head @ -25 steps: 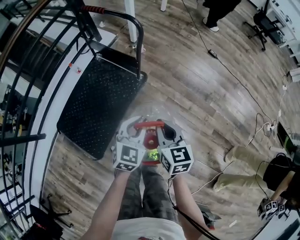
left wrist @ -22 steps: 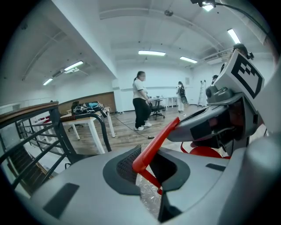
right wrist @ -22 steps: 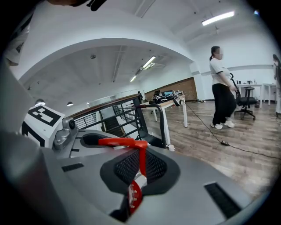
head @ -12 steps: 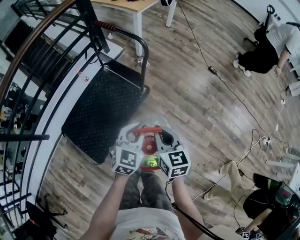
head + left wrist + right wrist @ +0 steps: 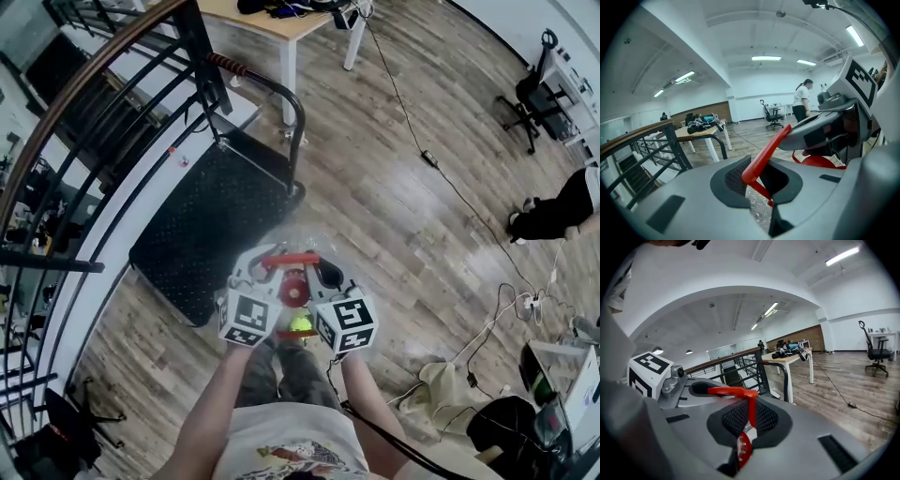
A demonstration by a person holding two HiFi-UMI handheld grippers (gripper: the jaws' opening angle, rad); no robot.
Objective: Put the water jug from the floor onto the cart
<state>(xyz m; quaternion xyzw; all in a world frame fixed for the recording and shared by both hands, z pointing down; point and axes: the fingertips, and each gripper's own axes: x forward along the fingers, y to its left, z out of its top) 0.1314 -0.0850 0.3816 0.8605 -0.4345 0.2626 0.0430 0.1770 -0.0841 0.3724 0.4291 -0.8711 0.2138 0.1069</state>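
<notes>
Red handle (image 5: 289, 259) of the clear jug (image 5: 298, 236) is pinched by the left gripper (image 5: 265, 267) and right gripper (image 5: 323, 272), both clamped shut on it, centre frame, just right of the black cart (image 5: 211, 225).

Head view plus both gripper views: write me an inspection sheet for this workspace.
Surface: wooden floor; black cart, nothing on its deck.
Job's things: water jug, clear, with a red handle; beside the cart, not on it.
Clutter: bags and cloth on the floor, lower right.
Grippers: left gripper and right gripper both shut on the red handle.
Cables: long black cable across the floor; power strip with leads.
Surroundings: stair railing, table, office chair, a person at the right edge.
</notes>
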